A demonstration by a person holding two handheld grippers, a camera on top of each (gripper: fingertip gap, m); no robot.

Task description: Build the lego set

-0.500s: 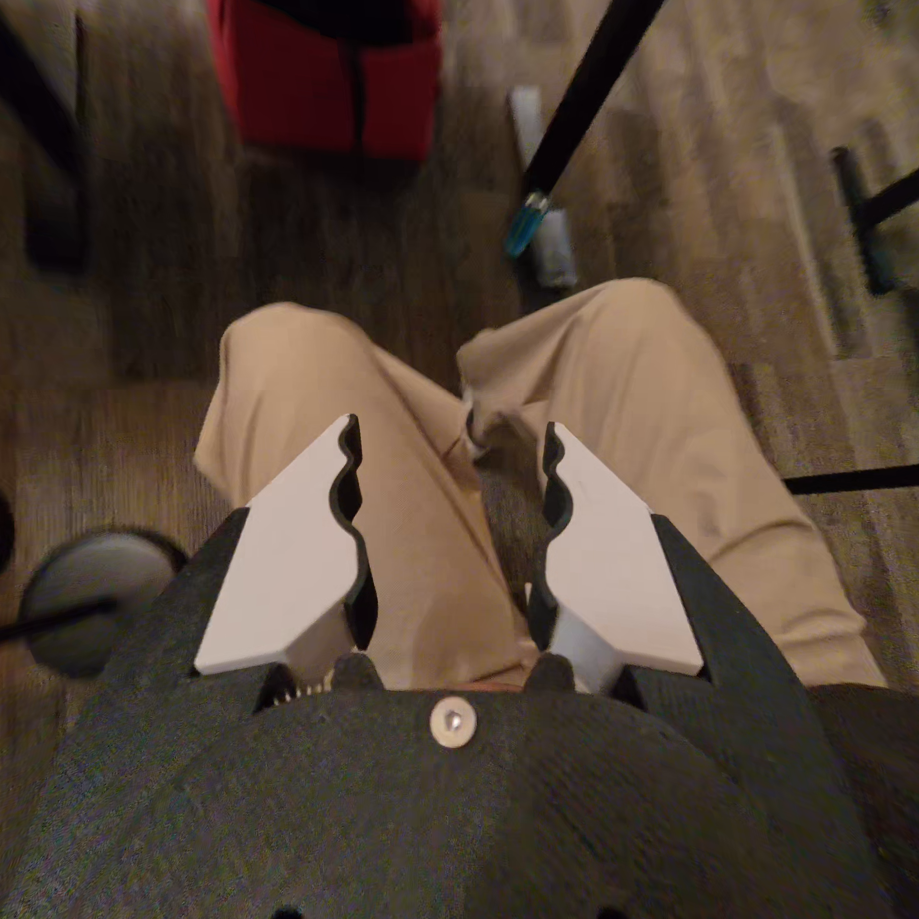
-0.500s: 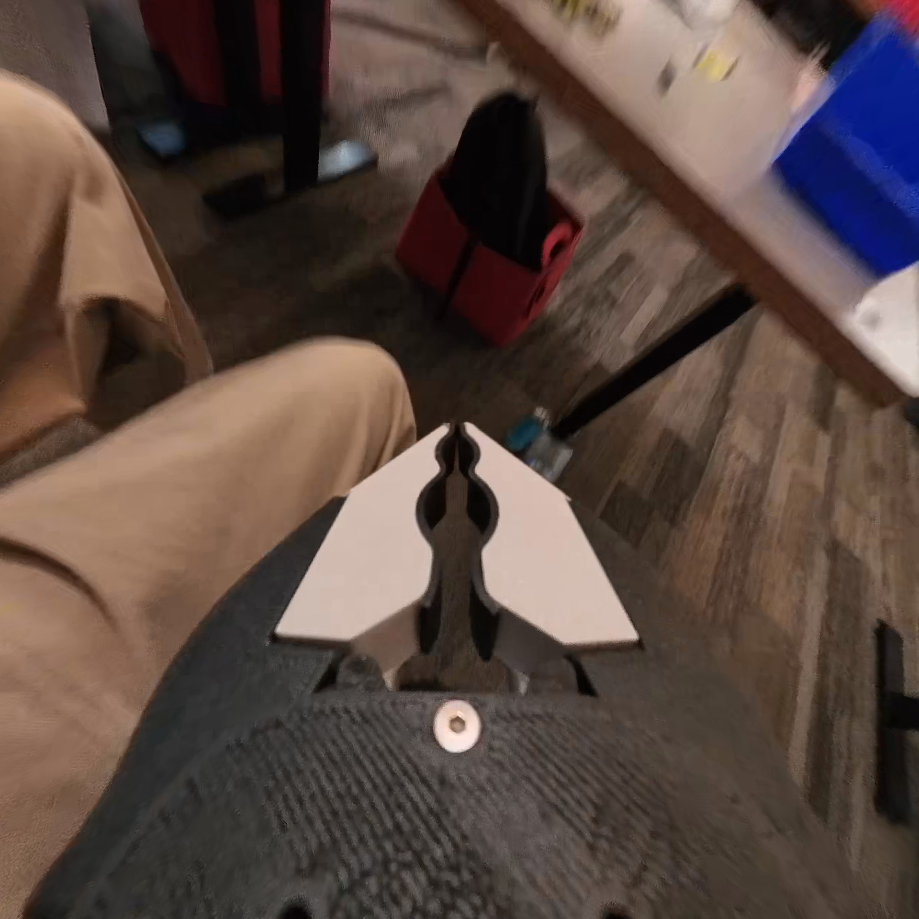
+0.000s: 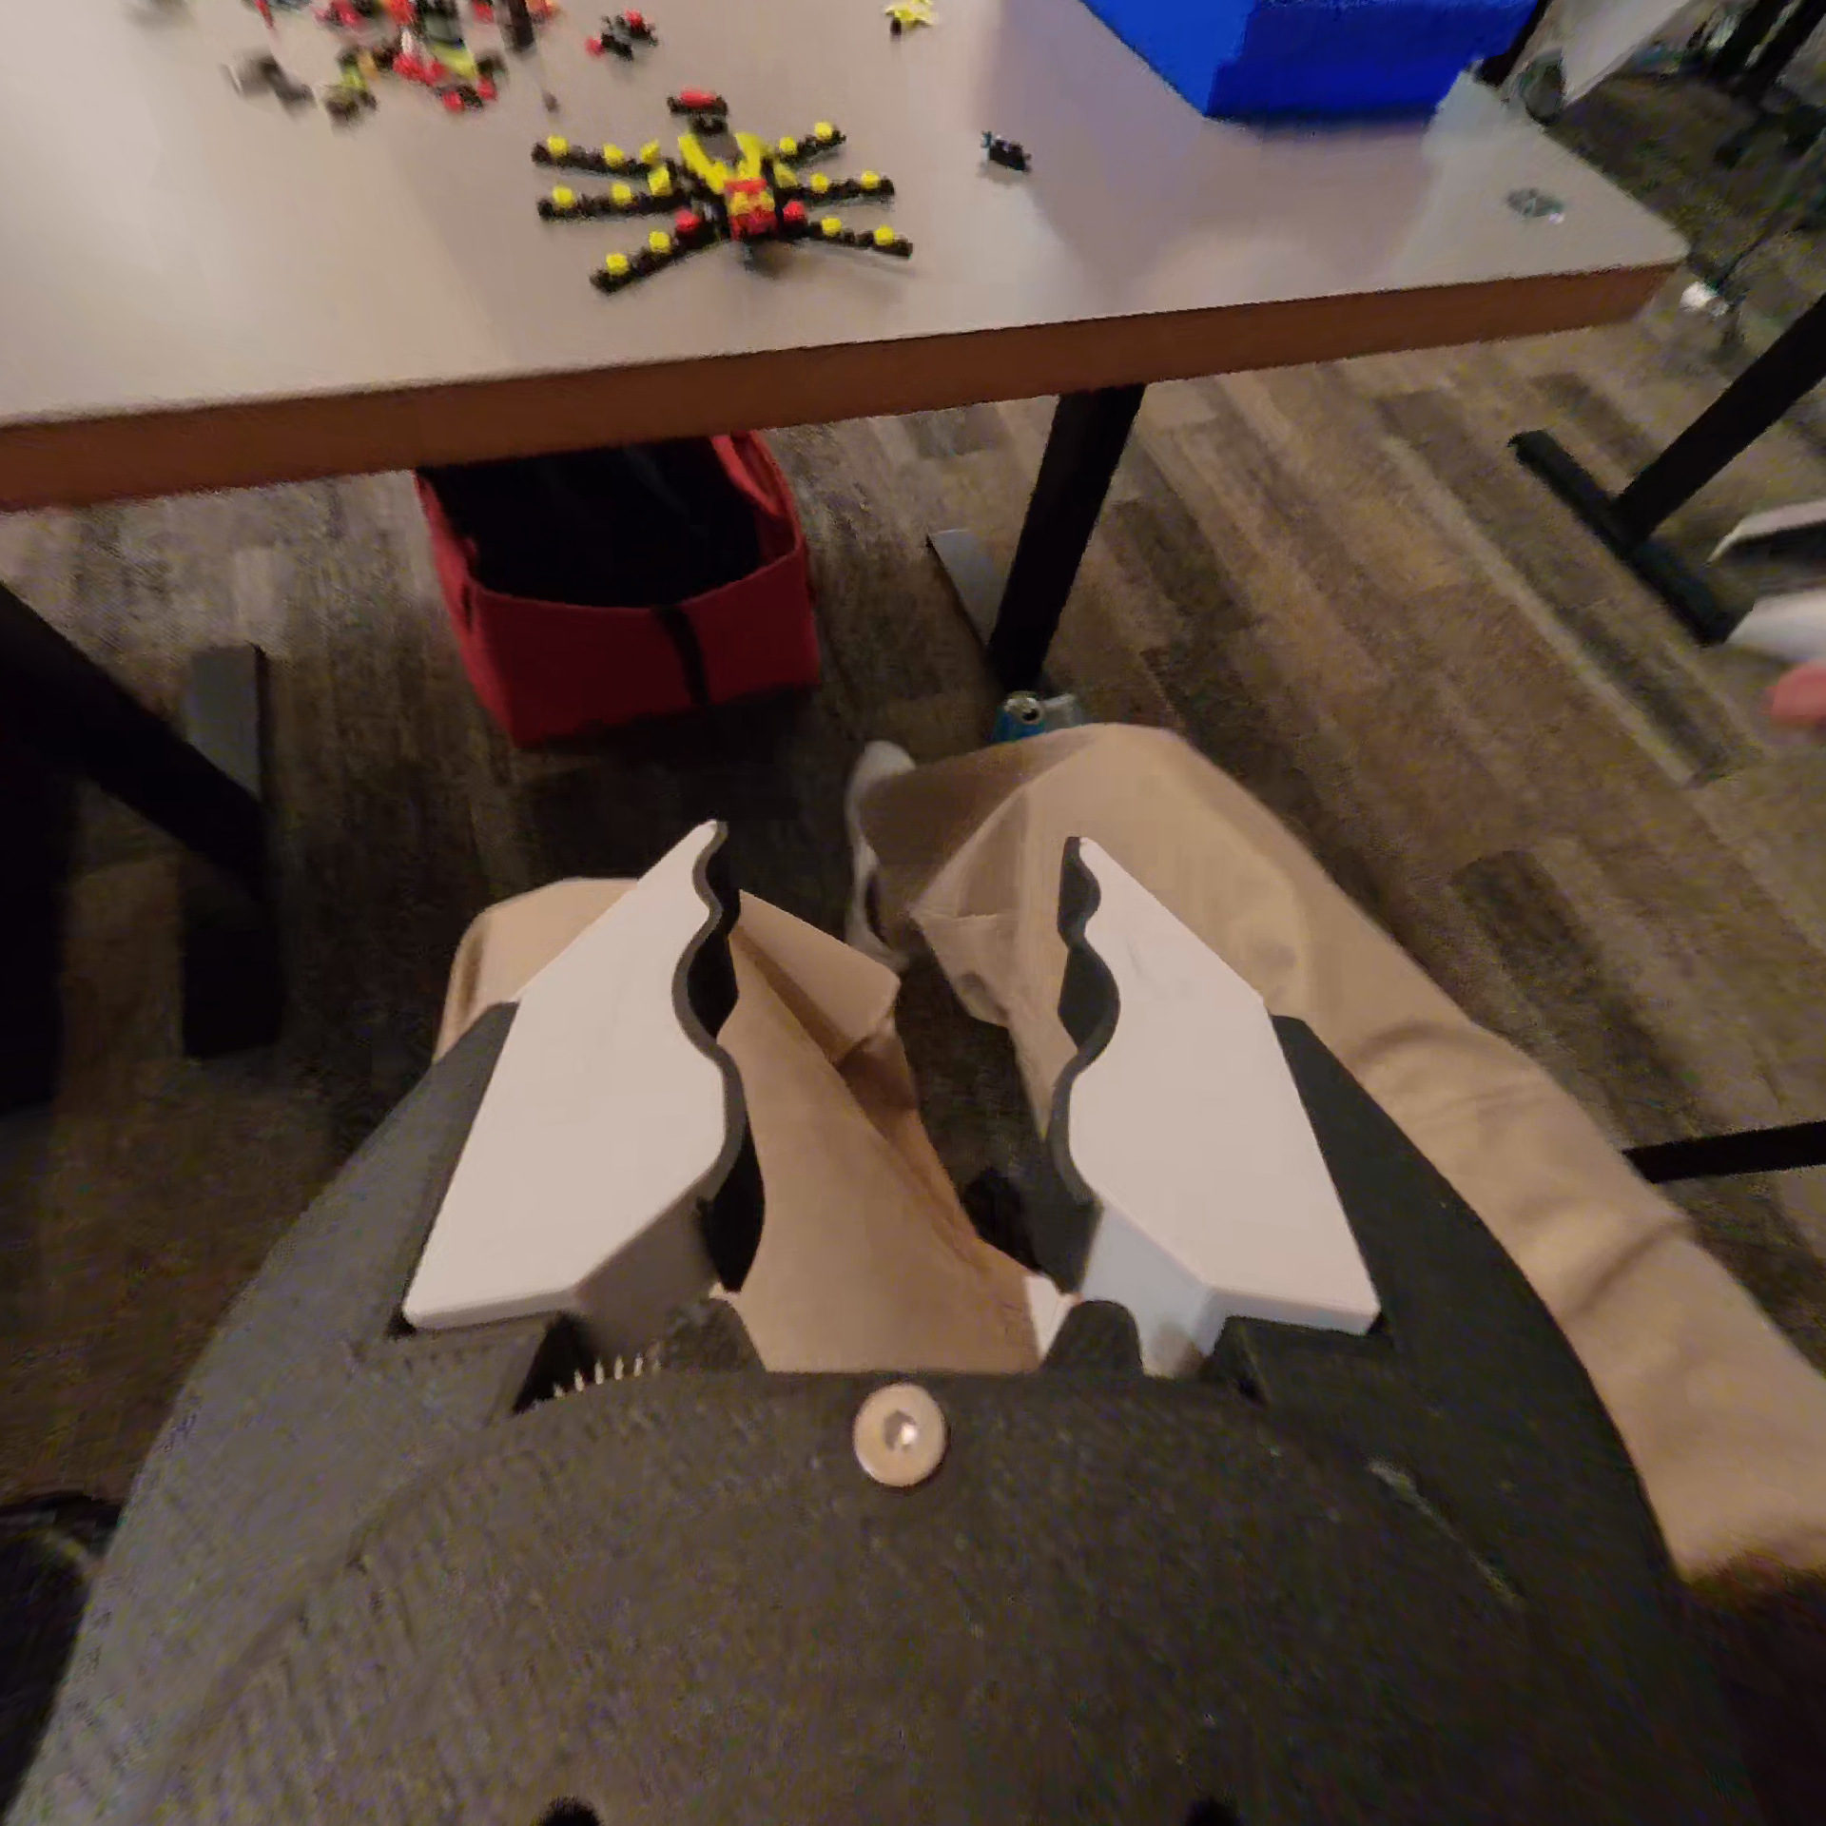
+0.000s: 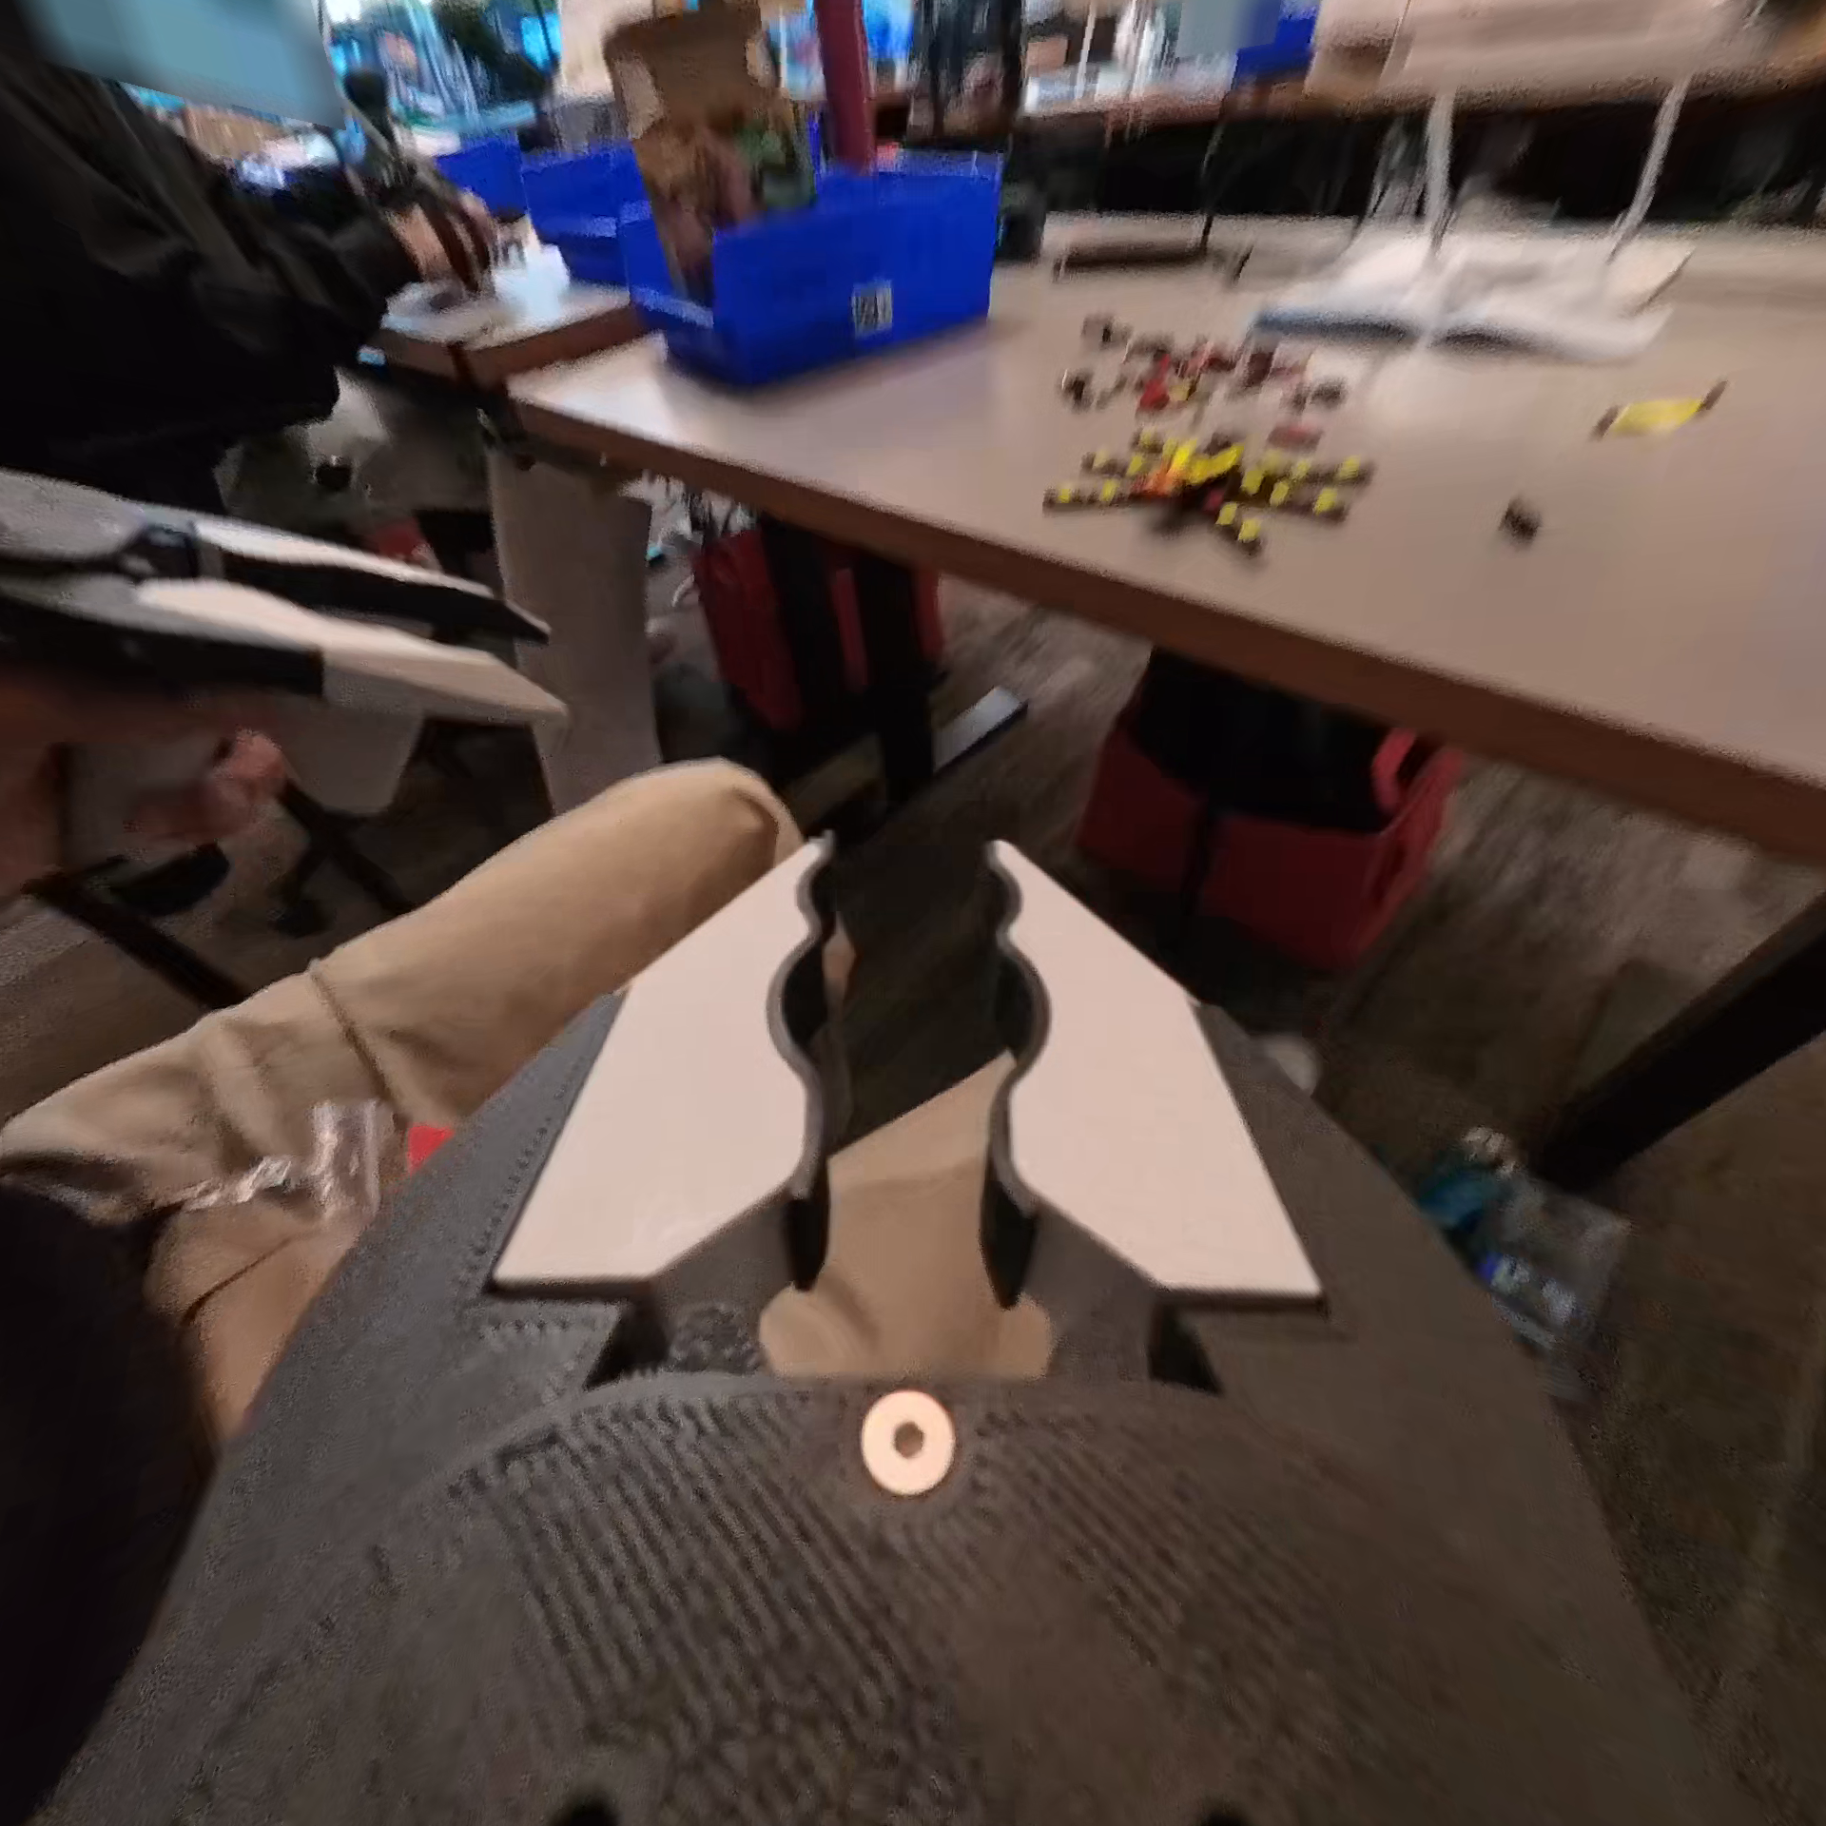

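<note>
A black, yellow and red lego spider model (image 3: 731,198) lies on the grey table (image 3: 1186,296); it also shows in the right wrist view (image 4: 1205,484). Loose lego pieces (image 3: 415,59) lie beyond it, also seen blurred in the right wrist view (image 4: 1196,375). My left gripper (image 3: 894,840) is open and empty, held low over a person's beige trouser legs (image 3: 1186,889), short of the table edge. My right gripper (image 4: 911,848) is open a little and empty, also over the legs and below table height. The left gripper (image 4: 553,670) shows at the left of the right wrist view.
A blue bin (image 3: 1314,49) stands on the table's far right; in the right wrist view it (image 4: 820,267) holds a box. A red bag (image 3: 632,632) and black table leg (image 3: 1057,543) are under the table. A clear plastic bag (image 4: 287,1166) lies on the lap. Another person (image 4: 148,296) sits at left.
Both grippers have tilted up from the floor and legs, so the table and lego model have come into view. The right gripper has gone from shut to open.
</note>
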